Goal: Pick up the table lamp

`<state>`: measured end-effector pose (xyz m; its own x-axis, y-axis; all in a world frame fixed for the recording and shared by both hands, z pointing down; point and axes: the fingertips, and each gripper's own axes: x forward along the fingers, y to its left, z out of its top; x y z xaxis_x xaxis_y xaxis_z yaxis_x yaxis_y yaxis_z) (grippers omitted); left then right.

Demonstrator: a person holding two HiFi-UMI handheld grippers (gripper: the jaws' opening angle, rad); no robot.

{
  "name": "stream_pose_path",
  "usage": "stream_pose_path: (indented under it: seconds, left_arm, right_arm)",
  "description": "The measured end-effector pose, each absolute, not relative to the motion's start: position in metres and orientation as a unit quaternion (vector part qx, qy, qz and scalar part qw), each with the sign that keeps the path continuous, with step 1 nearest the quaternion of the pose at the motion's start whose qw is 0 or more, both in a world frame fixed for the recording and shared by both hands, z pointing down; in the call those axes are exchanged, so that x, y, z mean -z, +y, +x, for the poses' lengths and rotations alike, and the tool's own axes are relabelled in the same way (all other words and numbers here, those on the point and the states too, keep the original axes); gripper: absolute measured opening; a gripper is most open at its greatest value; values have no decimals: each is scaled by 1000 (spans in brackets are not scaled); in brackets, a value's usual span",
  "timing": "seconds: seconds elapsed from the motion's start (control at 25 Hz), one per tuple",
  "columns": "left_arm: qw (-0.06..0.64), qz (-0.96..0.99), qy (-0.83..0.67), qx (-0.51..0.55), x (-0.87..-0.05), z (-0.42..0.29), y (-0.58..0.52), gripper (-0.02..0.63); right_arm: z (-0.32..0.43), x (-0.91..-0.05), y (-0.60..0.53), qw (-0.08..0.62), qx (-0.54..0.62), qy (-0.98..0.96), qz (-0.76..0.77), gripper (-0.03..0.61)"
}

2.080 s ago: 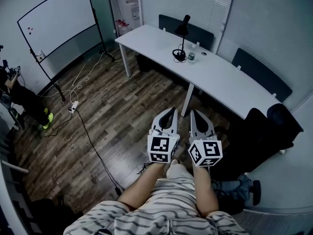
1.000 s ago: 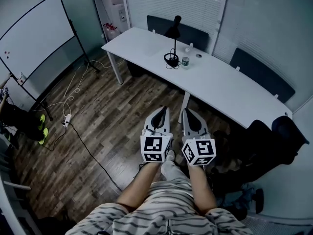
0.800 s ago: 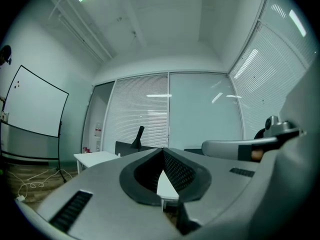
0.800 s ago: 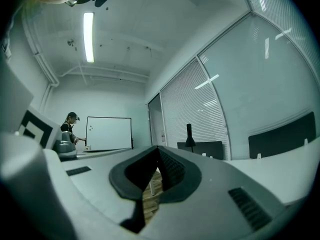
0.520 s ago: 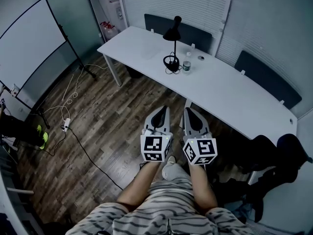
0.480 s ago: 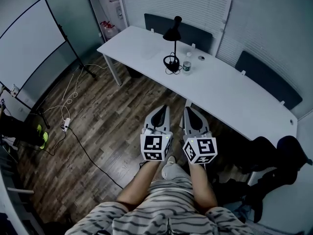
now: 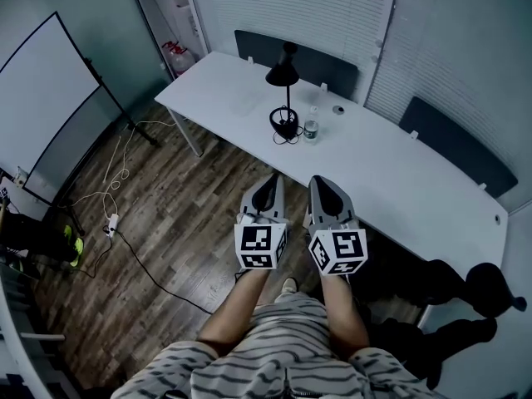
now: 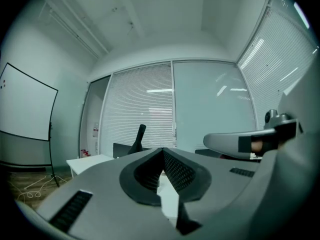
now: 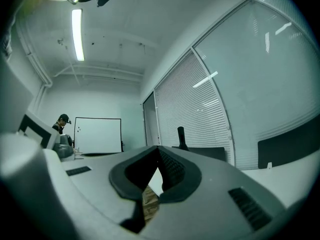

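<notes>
on the white table [image 7: 391, 173], table lamp [image 7: 282, 75] upright, shade angled down-left

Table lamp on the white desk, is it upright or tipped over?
Upright. The table lamp stands on its round base on the white desk, its stem vertical and the shade on top.

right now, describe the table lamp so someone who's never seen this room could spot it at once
Find the long white table beside the blinds. Toward its left end in the head view stands the table lamp, next to a small bottle. It is the only tall thing there: black, with a thin upright stem, a cone shade and a round base.
</notes>
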<state>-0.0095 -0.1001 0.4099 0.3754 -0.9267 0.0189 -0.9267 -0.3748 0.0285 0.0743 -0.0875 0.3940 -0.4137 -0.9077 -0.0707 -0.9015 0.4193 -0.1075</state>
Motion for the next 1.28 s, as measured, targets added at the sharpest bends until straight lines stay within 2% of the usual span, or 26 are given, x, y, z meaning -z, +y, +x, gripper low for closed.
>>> stream_pose_path:
  seconds: [0.72,1.28]
  left_arm:
    - [25,824,-565,-30,-429,10,-171,6]
    - [23,842,-539,-10,-427,0,-267,6]
  right_arm:
    - [80,-405,-161,50,32,848,-527,11]
    - [61,-405,-257,45,25,838,-543,11]
